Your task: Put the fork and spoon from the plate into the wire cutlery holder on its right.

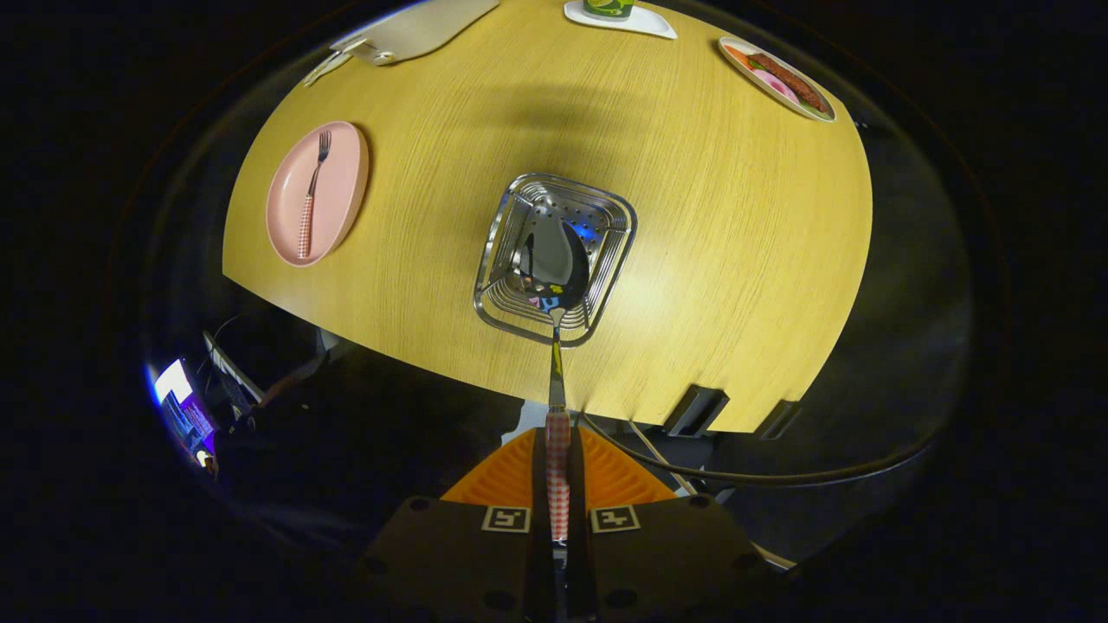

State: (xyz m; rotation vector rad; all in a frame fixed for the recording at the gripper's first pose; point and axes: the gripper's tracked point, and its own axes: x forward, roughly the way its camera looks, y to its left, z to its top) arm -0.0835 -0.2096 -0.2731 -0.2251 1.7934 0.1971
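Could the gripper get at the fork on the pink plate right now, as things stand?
Probably not yet. The gripper is shut on the spoon, held over the wire cutlery holder. The fork lies uncovered on the pink plate, so the way opens once the spoon is dropped.

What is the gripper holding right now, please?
Gripper: shut on the spoon by its handle, bowl over the holder.

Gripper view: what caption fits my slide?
Tongs shut on spoon above wire holder; fork waits on pink plate.
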